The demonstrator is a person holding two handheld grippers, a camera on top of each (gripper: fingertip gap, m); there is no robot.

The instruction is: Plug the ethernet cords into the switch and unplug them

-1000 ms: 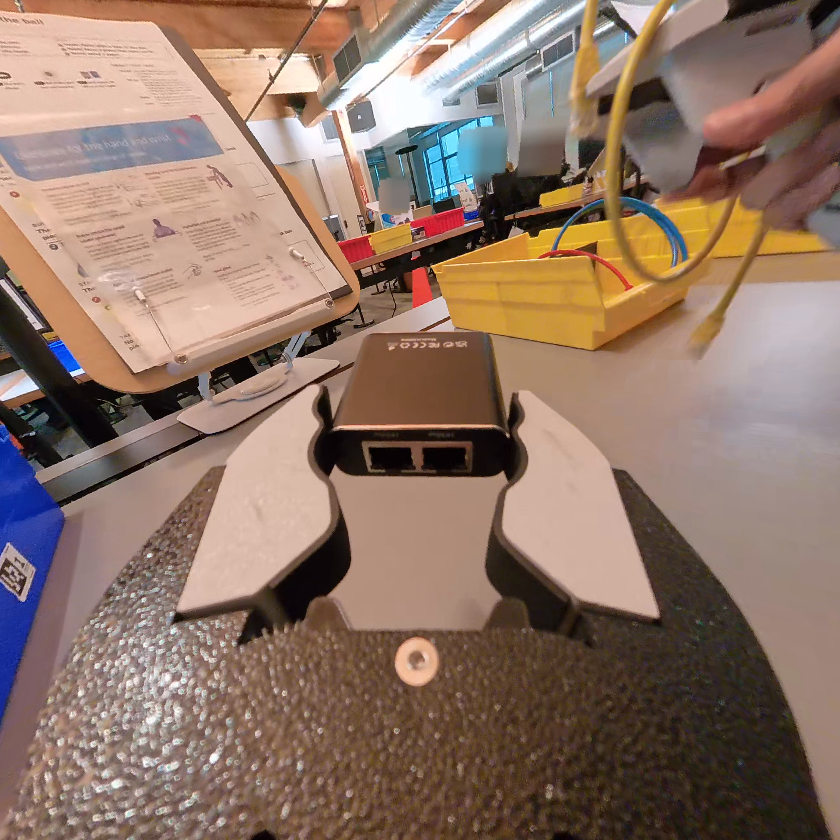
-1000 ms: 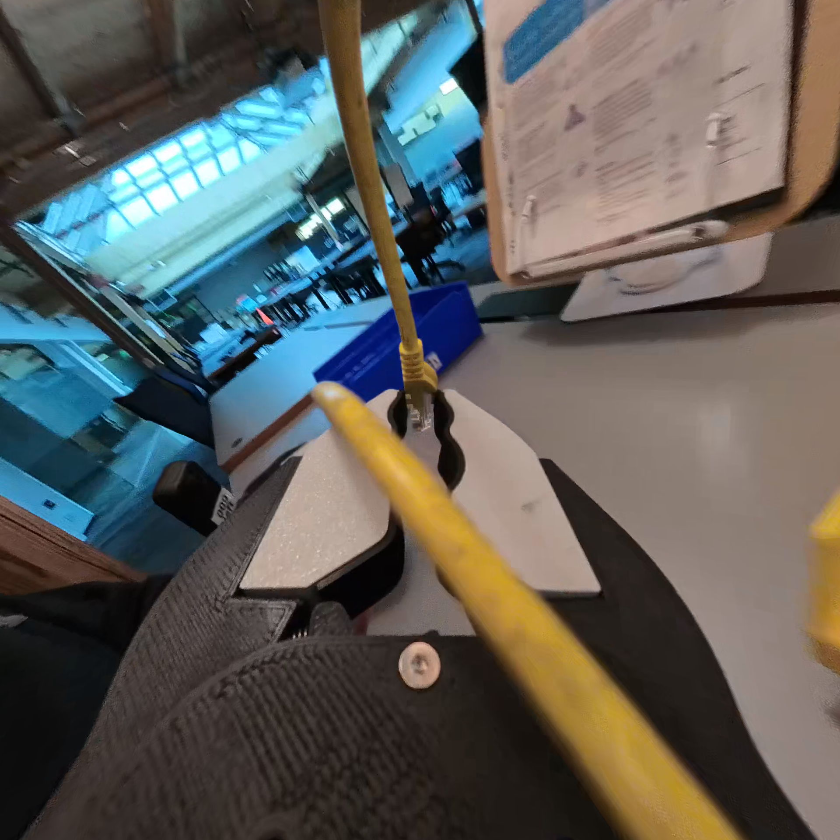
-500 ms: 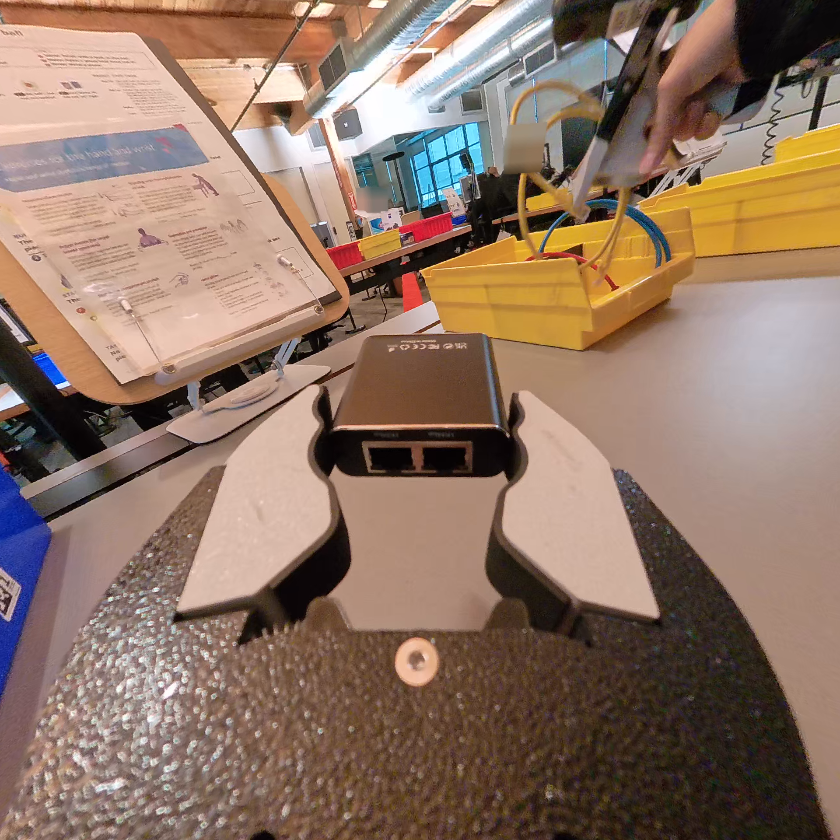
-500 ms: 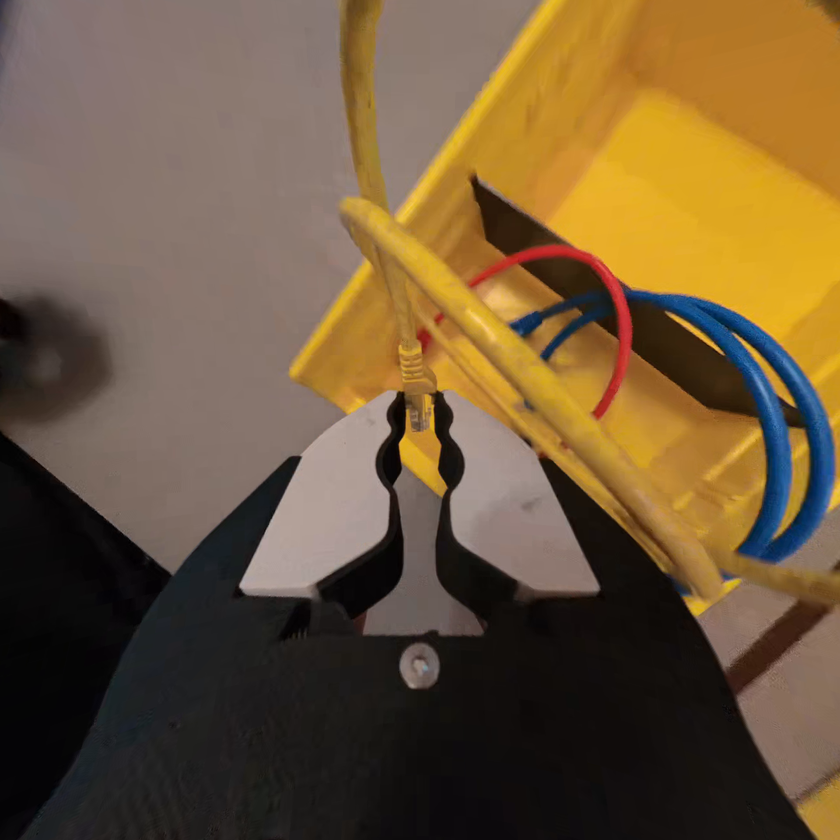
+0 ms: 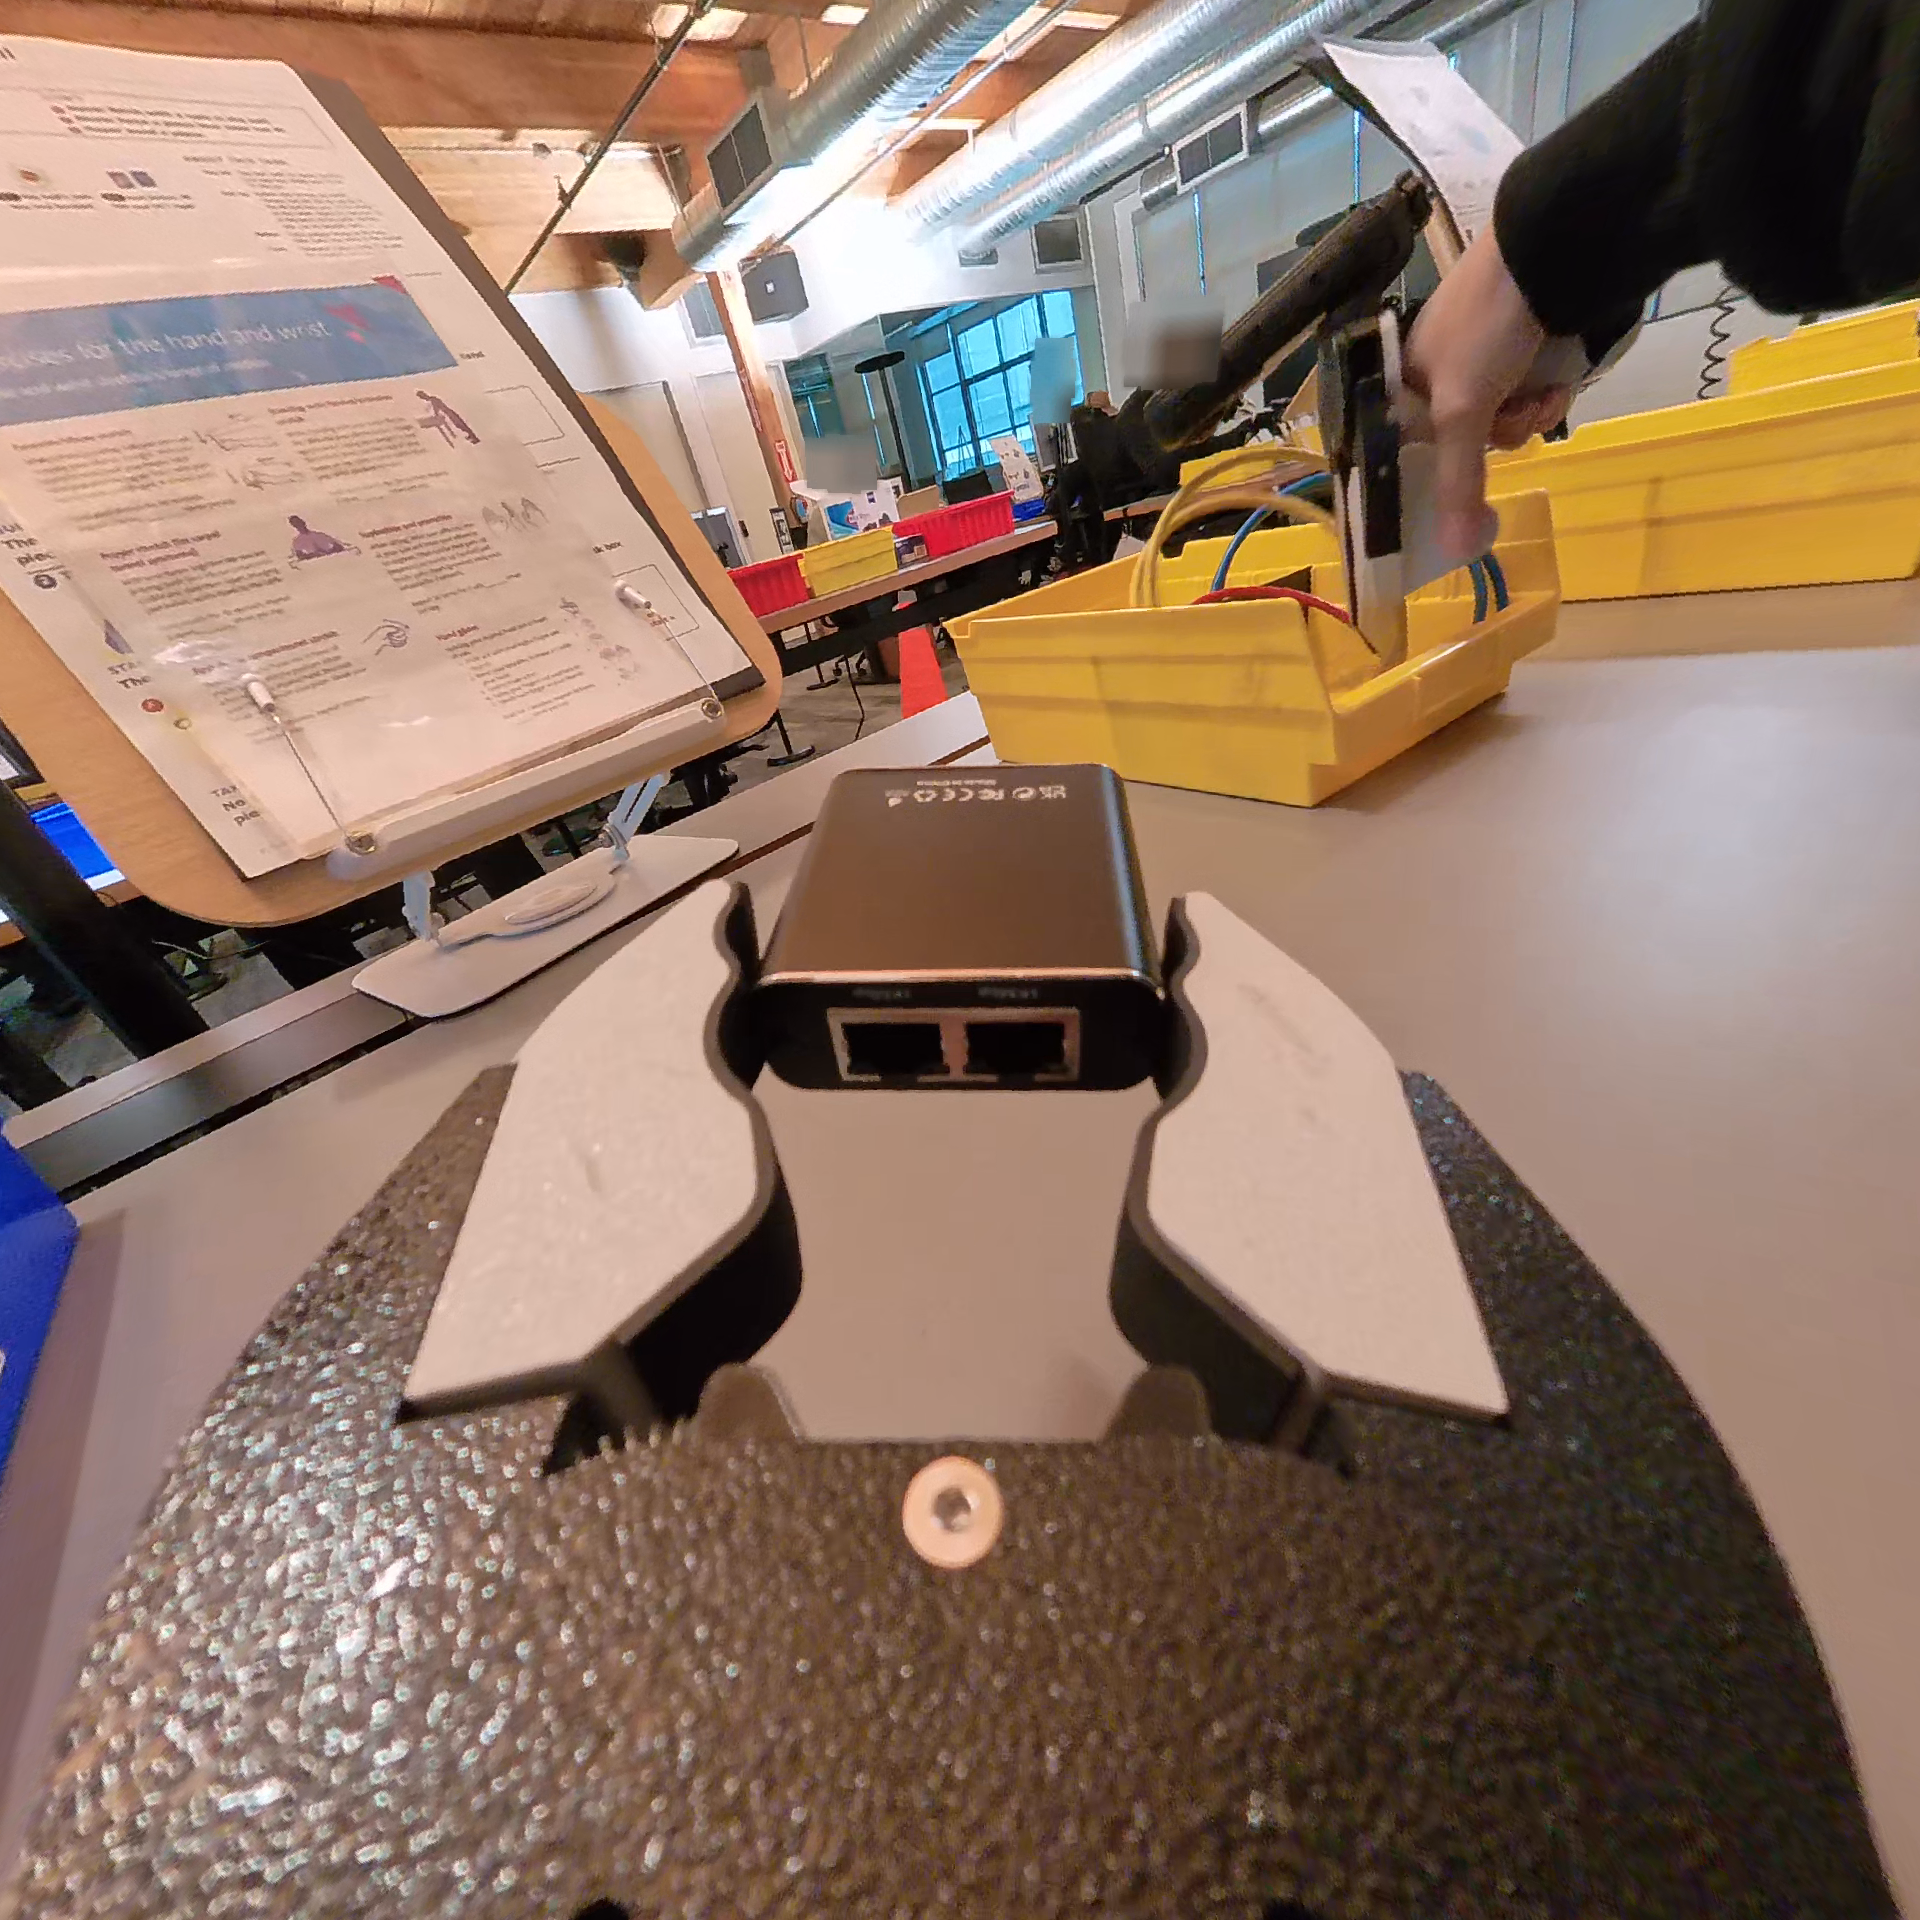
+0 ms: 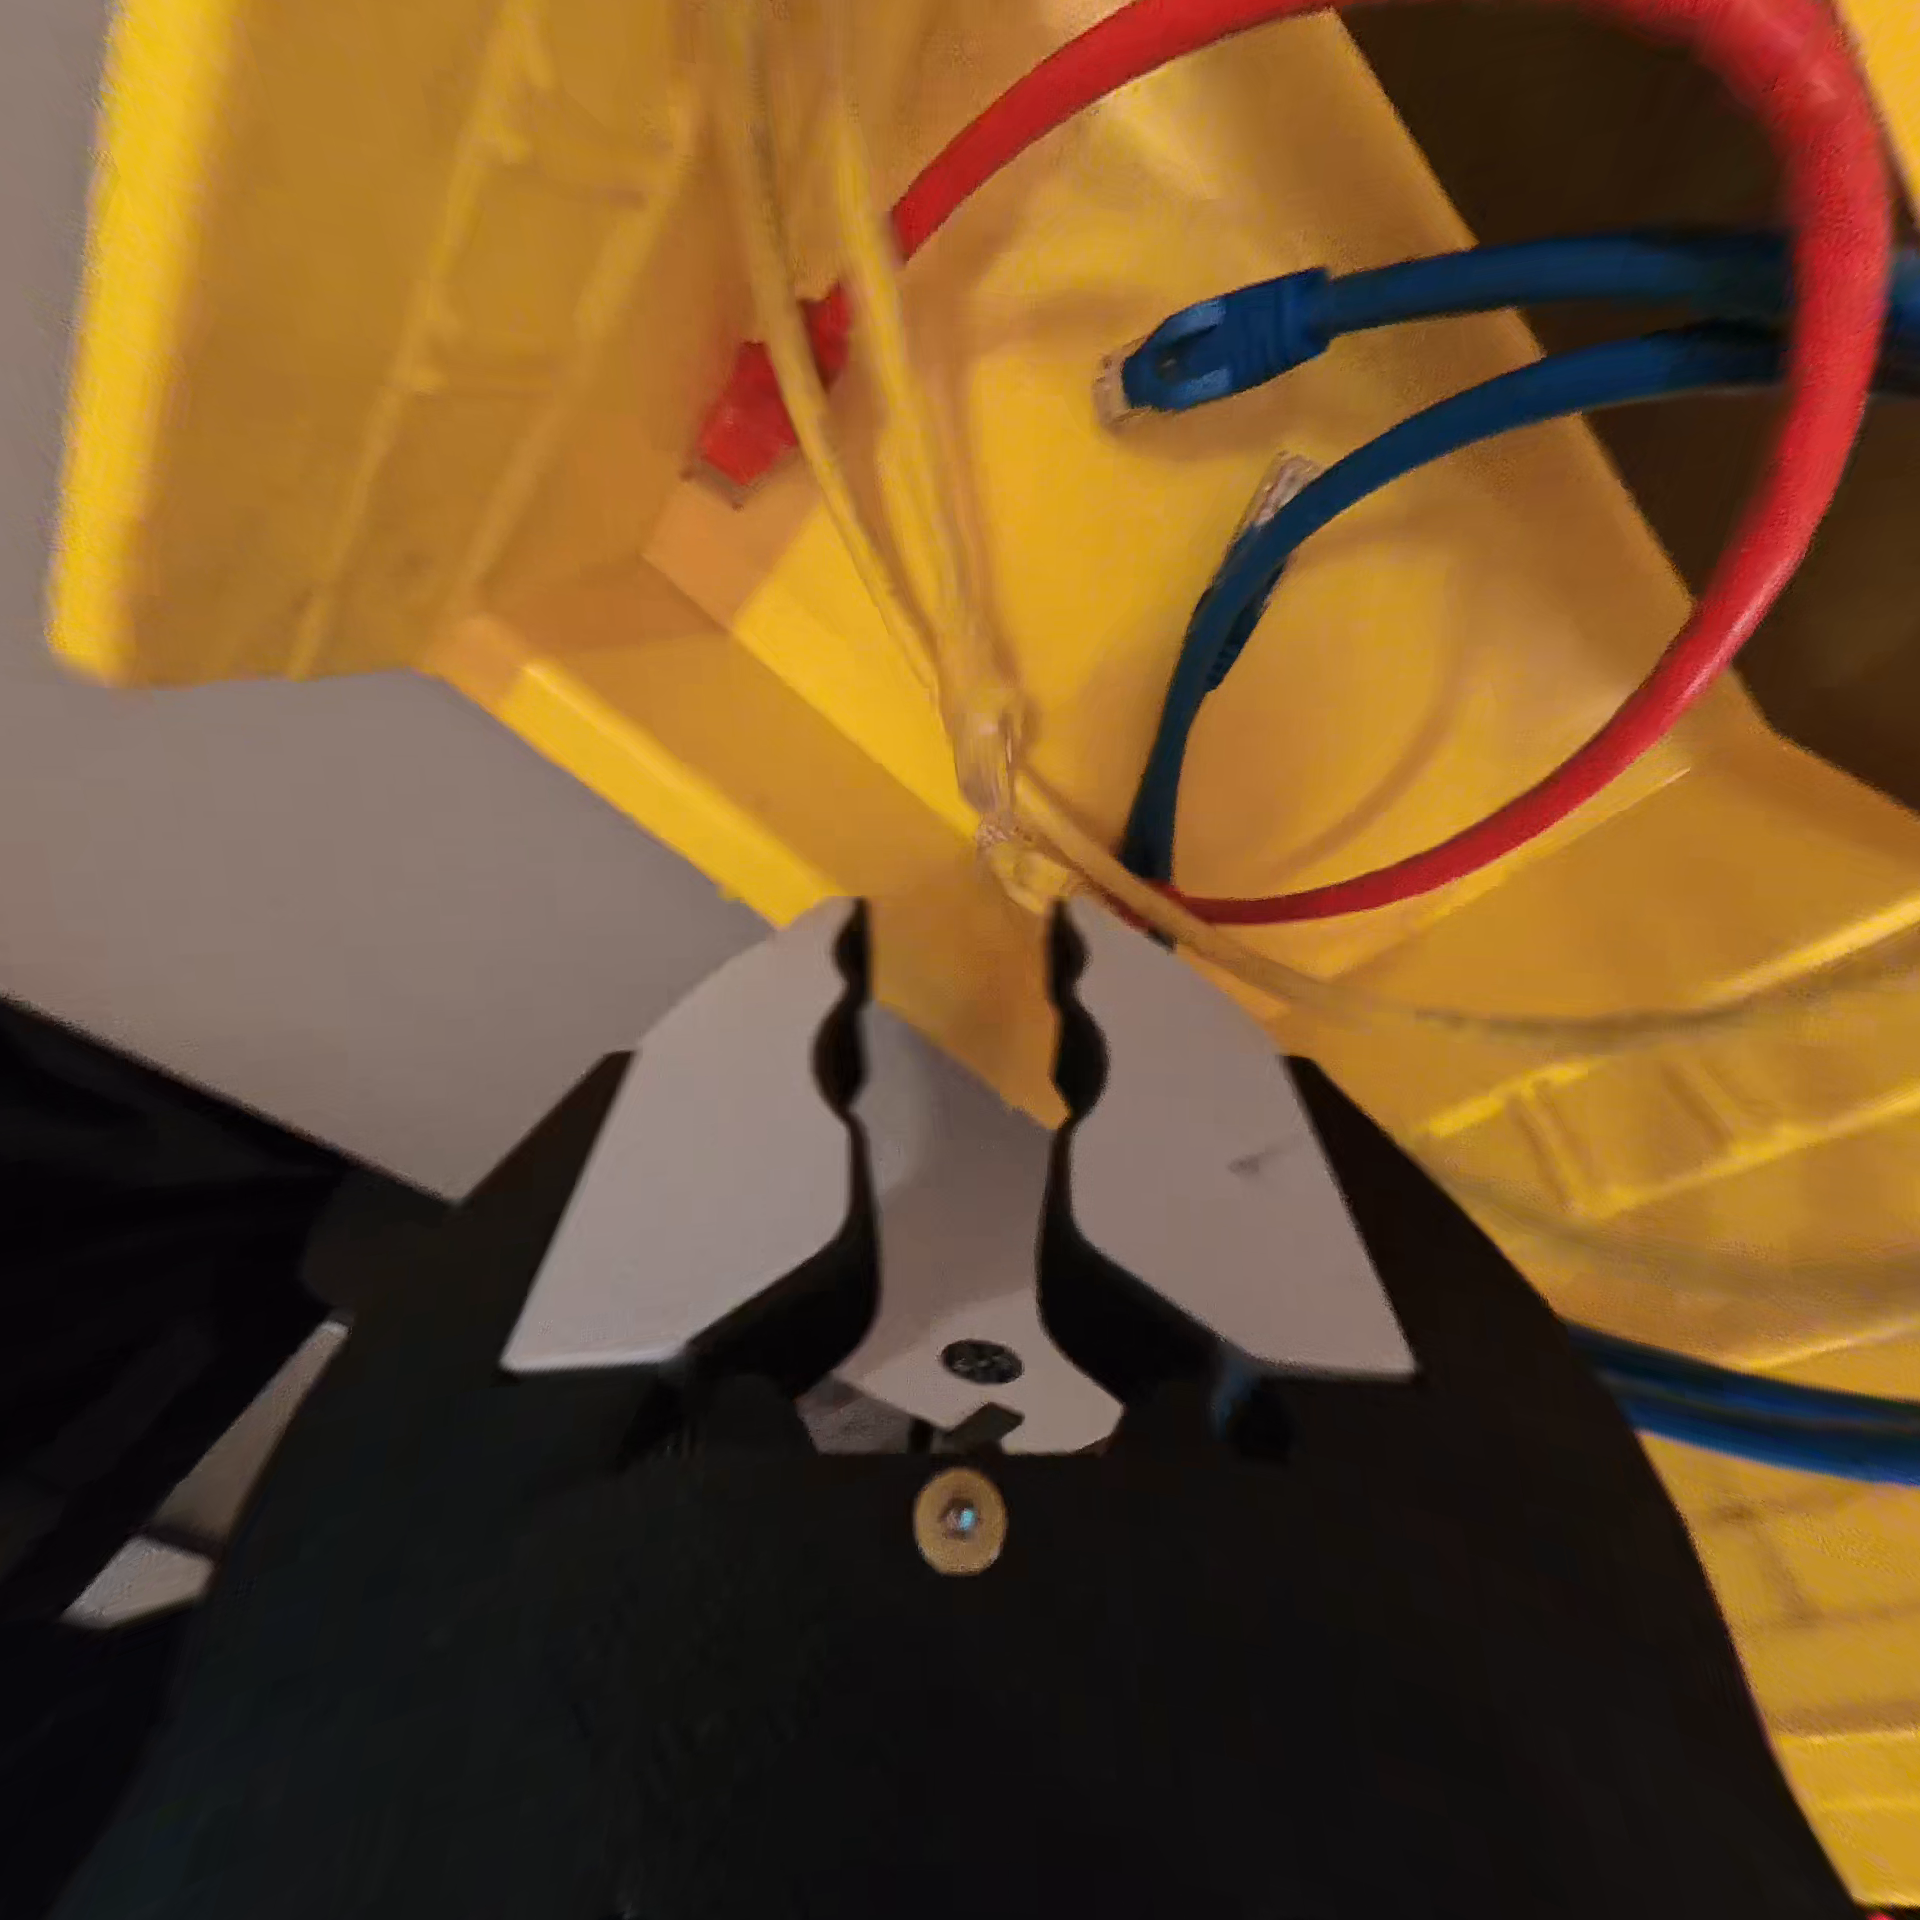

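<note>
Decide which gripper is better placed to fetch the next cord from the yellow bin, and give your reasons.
Probably the right gripper: it is open and sits over the yellow bin, beside the blue cord and red cord. The left gripper is shut on the switch.

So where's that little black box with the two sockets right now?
In the left wrist view, the black box sits on the grey table, clamped between the left gripper's fingers, near the yellow bin.

A document stand with a printed sheet rests on the grey counter; a yellow bin sits right of the stand.
</note>
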